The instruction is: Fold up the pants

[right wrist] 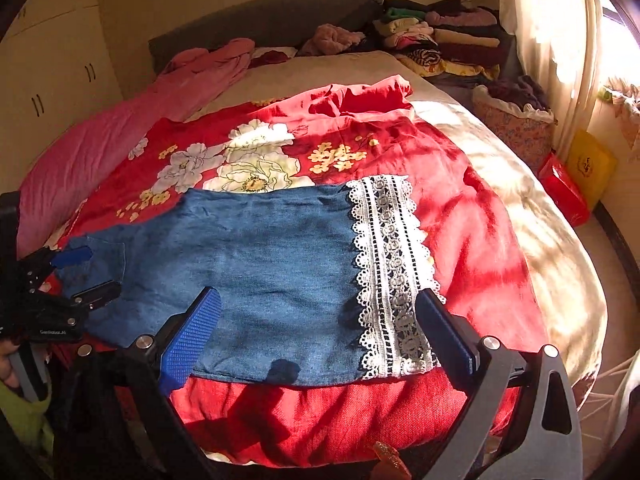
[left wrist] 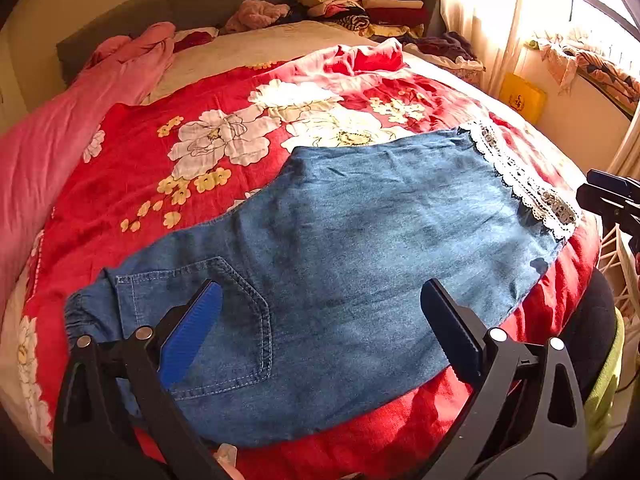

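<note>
On the red flowered bedspread point(left wrist: 224, 92), the denim pants point(left wrist: 360, 248) lie flat near the front edge, lace hem point(right wrist: 394, 276) to the right. Above them, left gripper point(left wrist: 320, 320) and right gripper point(right wrist: 318, 328) both gape wide, holding nothing.

A home bedroom: bed point(right wrist: 500, 184), wardrobe point(right wrist: 52, 60), stacked clothes point(right wrist: 448, 40).

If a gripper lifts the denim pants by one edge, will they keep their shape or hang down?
The denim pants would probably droop: they lie flat and follow the soft red quilt. They look thin and wrinkled, so likely light. The lace hem seems delicate and might snag on a pad.
</note>
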Motion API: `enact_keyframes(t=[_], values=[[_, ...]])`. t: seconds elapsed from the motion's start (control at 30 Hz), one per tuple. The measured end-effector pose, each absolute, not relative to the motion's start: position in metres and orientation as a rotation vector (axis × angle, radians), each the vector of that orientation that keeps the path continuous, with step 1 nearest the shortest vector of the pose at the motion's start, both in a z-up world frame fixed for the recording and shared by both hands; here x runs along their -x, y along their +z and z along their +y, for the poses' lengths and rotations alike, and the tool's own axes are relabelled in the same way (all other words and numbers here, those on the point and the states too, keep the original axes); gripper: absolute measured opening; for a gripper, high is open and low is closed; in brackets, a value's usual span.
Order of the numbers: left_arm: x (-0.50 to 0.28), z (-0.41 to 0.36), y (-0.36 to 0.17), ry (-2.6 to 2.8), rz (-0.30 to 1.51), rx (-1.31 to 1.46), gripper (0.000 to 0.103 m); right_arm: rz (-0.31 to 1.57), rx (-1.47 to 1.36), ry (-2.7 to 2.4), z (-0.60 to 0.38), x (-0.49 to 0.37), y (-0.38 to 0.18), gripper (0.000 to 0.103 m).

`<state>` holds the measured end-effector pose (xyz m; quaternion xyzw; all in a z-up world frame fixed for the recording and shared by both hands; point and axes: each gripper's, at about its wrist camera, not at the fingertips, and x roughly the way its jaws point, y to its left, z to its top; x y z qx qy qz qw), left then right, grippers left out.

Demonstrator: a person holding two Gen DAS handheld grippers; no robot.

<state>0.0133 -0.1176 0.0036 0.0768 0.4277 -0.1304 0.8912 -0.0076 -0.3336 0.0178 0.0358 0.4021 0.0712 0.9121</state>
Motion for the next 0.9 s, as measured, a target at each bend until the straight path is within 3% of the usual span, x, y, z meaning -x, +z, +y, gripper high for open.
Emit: enact_keyframes(t=[0.9], values=[[-0.082,-0.217,0.023,-0.446,0.879,-0.244,0.093,0.794,-0.15,0.028,-0.391,0.028,0.018,0.097]])
